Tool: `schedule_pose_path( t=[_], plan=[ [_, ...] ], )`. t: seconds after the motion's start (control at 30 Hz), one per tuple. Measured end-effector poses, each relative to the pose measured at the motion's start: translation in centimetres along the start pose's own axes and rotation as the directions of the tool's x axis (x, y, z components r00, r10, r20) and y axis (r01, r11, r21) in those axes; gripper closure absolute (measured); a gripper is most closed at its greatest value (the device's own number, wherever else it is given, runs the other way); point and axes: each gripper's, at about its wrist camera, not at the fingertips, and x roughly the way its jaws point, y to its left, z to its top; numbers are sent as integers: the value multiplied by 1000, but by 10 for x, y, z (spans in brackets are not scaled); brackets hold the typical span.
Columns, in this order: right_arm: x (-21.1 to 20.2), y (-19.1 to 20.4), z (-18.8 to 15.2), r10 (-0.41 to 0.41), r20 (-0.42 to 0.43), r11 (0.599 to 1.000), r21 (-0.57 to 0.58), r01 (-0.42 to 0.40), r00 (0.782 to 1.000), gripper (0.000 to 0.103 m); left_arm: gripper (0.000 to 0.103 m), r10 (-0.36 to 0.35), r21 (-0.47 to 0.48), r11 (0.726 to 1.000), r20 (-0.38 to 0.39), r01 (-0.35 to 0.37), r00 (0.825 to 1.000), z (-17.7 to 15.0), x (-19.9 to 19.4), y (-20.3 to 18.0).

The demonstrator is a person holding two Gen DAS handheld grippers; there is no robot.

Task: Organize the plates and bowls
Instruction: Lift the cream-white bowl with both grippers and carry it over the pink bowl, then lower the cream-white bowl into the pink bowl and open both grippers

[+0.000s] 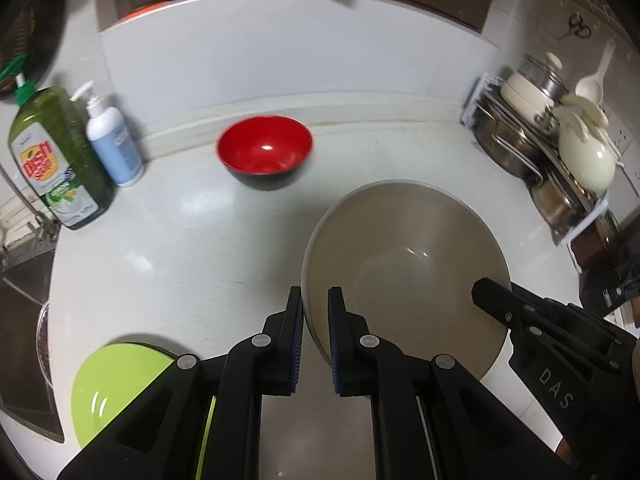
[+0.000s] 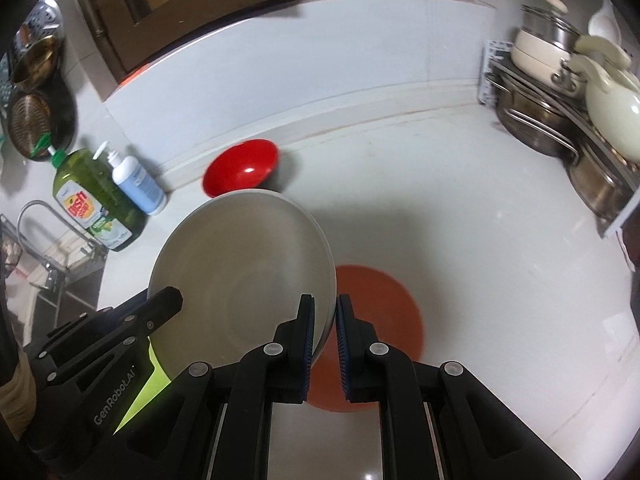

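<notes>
Both at work: the left gripper point(image 1: 316, 312) is clamped on the nine o'clock rim of the large beige ceramic bowl point(image 1: 404, 264), the right gripper point(image 2: 325, 320) pinching its three o'clock rim, bowl lifted over the white counter point(image 1: 180, 248). Lime-green plate point(image 1: 116, 388) at seven o'clock, orange round plate point(image 2: 384, 320) underneath, red-and-black bowl point(image 1: 265, 150) at twelve.

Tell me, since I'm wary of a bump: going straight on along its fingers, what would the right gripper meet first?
Probably the orange plate on the counter, directly beyond the right gripper, which clamps the grey bowl; depth is hard to judge.
</notes>
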Motion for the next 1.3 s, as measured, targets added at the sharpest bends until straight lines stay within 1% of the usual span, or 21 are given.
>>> schedule_pose_path(
  t=[0.23,0.47,0.73,0.97,1.17,1.3],
  plan=[
    [8,-25,-5,-34,-22,999,37,34,999,90,91,-15,36,999,-56,17,998,-6,23,-23],
    [19,-41,-10,-55,-47,997,51,57,997,90,91,-21,53,998,-104,27,994,-12,42,-33],
    [34,-56,-14,-48,-81,996,74,54,996,90,89,-3,79,997,-123,13,992,-15,55,-40],
    [46,-62,-18,-44,-103,997,66,51,994,90,88,4,77,997,-151,8,989,-16,66,-42],
    [55,-62,-21,-37,-121,997,58,44,992,90,86,6,79,997,-146,6,989,-18,68,-42],
    [56,-63,-19,-31,-116,998,50,37,993,90,80,-4,79,997,-153,16,988,-19,69,-41]
  ],
)
